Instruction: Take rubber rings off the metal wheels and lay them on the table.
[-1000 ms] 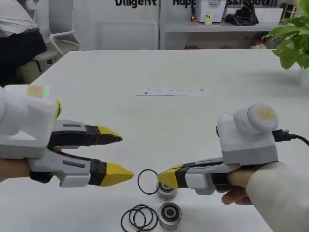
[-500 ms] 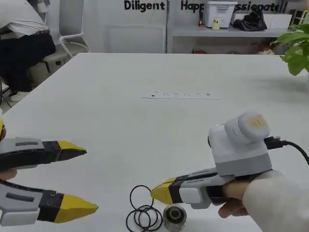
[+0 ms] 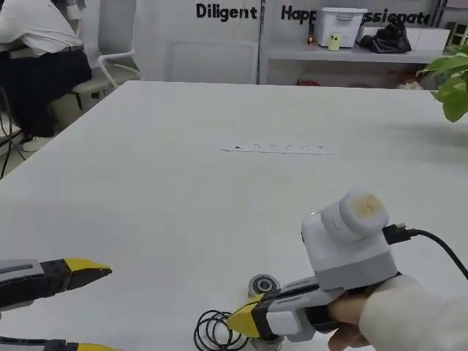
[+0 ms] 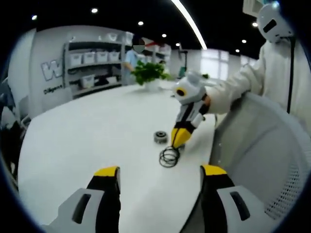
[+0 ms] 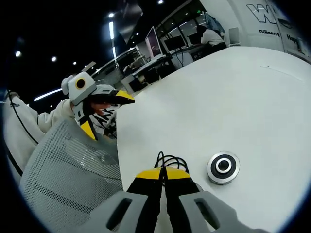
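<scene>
We are holding the right gripper (image 5: 165,173) closed, with its yellow tips pinching a rubber ring (image 5: 159,158) from the pile of rings (image 3: 212,329) lying on the table (image 3: 219,190), just beside the metal wheel (image 5: 223,167). We are holding the left gripper (image 4: 160,174) wide open, well apart from them.

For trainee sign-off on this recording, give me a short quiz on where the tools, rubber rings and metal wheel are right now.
1. True or false: the metal wheel touches the pile of rubber rings.
2. The tips of the right tool are at: A the rubber rings; B the metal wheel; C neither.
3. Fill in: the jaws of the left tool stand ___.
Key: 1 false, they lie apart; 2 A; 3 open.
</scene>
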Demonstrator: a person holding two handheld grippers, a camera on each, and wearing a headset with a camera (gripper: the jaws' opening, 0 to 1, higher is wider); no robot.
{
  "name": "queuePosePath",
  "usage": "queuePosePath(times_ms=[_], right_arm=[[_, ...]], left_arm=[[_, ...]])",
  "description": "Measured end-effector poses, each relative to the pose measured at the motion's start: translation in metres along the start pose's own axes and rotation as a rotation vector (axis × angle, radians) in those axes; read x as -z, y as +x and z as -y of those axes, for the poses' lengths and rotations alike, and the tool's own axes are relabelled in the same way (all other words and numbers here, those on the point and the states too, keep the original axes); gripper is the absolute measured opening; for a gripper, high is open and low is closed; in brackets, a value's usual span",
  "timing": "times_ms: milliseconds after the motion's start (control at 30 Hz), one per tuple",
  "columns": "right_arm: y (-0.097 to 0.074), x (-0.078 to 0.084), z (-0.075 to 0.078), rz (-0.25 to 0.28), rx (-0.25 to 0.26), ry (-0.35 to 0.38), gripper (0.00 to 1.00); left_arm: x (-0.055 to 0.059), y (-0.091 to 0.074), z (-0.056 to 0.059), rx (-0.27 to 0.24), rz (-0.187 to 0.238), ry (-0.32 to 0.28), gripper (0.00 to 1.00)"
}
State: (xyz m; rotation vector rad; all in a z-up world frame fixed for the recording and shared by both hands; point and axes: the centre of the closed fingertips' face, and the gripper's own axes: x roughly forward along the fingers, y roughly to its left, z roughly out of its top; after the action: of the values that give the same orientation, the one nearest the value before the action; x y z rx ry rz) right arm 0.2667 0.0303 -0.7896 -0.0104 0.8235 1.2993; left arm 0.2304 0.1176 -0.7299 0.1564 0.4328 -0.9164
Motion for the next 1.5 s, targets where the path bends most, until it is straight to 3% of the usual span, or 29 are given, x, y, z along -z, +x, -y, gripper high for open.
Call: queuePosePath(times_ms=[233, 633, 1000, 1500], right_arm=[[0.001, -0.001, 0.005, 0.001, 0.022, 0.002, 0.00], [0.002, 0.003, 0.009, -0.026, 0.052, -0.033, 0.01], [0.002, 0.006, 0.006, -0.084, 0.080, -0.169, 0.05], [-0.024, -0.018, 0.015, 0.011, 0.119, -0.145, 0.07]], left_arm=[[0.005, -0.001, 0.001, -0.007, 0.003, -0.028, 0.68], [0.004, -0.002, -0.001, -0.018, 0.014, -0.044, 0.67], [0.004, -0.003, -0.002, -0.021, 0.014, -0.045, 0.67], [0.002, -0.003, -0.002, -0.022, 0.013, -0.042, 0.67]])
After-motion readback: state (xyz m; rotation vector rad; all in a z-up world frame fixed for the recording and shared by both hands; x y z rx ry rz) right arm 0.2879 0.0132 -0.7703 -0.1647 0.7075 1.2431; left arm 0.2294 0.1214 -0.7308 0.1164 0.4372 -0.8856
